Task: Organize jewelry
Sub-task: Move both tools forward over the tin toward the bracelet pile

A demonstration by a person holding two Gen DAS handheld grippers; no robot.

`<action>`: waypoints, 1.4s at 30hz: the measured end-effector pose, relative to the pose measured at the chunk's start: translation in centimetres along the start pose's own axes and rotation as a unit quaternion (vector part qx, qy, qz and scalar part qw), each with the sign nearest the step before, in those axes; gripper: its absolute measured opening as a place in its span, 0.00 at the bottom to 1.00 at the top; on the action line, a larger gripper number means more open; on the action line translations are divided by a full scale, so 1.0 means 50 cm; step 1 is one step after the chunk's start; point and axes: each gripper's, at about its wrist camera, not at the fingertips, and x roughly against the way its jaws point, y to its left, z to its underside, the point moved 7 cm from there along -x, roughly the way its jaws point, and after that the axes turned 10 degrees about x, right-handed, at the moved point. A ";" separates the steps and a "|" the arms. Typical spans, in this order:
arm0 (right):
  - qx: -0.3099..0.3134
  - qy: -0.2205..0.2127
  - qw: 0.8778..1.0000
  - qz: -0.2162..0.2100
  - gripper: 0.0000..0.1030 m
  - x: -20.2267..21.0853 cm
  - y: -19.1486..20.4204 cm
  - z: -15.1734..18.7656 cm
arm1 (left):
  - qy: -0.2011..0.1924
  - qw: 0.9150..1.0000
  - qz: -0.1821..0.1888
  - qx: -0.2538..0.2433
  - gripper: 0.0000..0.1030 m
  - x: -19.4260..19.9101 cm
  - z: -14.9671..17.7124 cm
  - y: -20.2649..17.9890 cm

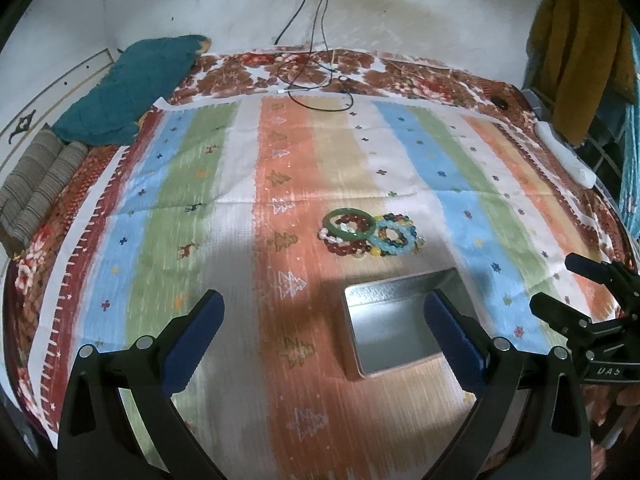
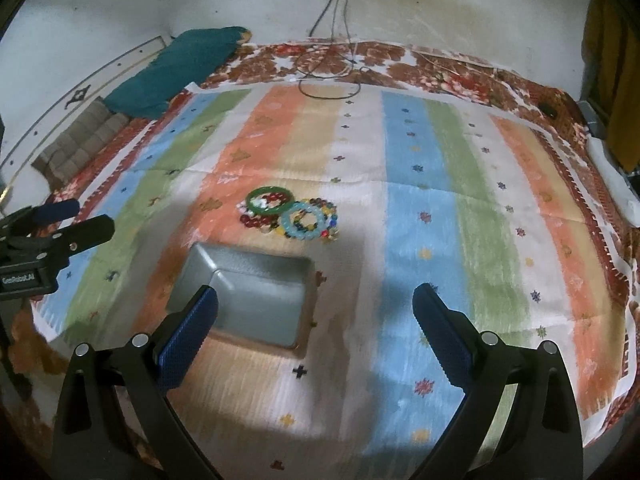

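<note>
A pile of bracelets lies on the striped cloth: a green bangle [image 1: 349,222] [image 2: 267,200], a dark red bead bracelet [image 1: 347,245] [image 2: 256,221] under it, and a light blue bead bracelet [image 1: 394,236] [image 2: 305,222] over multicoloured beads. An empty metal tin [image 1: 394,330] [image 2: 248,296] sits just in front of the pile. My left gripper [image 1: 324,324] is open and empty, held above the cloth left of the tin. My right gripper [image 2: 316,320] is open and empty, above the tin's right edge. Each gripper shows in the other's view, the right one [image 1: 560,284] and the left one [image 2: 80,220].
The striped cloth [image 1: 200,200] [image 2: 440,200] covers a floral bed. A teal pillow [image 1: 132,88] [image 2: 176,72] and a folded striped blanket [image 1: 36,184] lie at the far left. Black cables [image 1: 316,80] [image 2: 332,76] trail from a wall socket. A mustard garment [image 1: 576,52] hangs at right.
</note>
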 end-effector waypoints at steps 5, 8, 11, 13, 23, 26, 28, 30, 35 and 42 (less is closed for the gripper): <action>-0.003 0.014 1.000 -0.004 0.96 -0.033 -0.010 -0.024 | 0.010 1.000 -0.008 0.005 0.95 -0.029 -0.024 0.003; -0.005 0.022 1.000 -0.008 0.96 -0.050 -0.013 -0.034 | 0.019 1.000 -0.014 0.008 0.95 -0.049 -0.035 0.004; -0.005 0.030 1.000 -0.009 0.96 -0.066 -0.014 -0.041 | 0.027 0.999 -0.018 0.011 0.95 -0.068 -0.045 0.006; -0.008 0.038 0.999 -0.013 0.96 -0.079 -0.014 -0.043 | 0.031 0.999 -0.021 0.013 0.95 -0.080 -0.052 0.008; -0.007 0.074 0.997 -0.010 0.96 -0.150 -0.019 -0.061 | 0.053 0.998 -0.037 0.013 0.95 -0.151 -0.088 0.005; -0.002 0.078 0.997 -0.010 0.96 -0.161 -0.019 -0.068 | 0.057 0.998 -0.038 0.010 0.95 -0.169 -0.096 0.002; 0.003 0.081 0.997 -0.009 0.96 -0.168 -0.016 -0.072 | 0.061 0.997 -0.040 0.010 0.94 -0.182 -0.103 0.000; 0.003 0.083 0.997 -0.008 0.96 -0.174 -0.017 -0.077 | 0.062 0.997 -0.039 0.010 0.94 -0.192 -0.108 -0.001; 0.001 0.093 0.996 -0.009 0.96 -0.196 -0.019 -0.082 | 0.069 0.997 -0.039 0.002 0.94 -0.220 -0.121 -0.008; 0.005 0.106 0.994 -0.011 0.96 -0.229 -0.024 -0.090 | 0.082 0.996 -0.041 -0.005 0.94 -0.264 -0.130 -0.010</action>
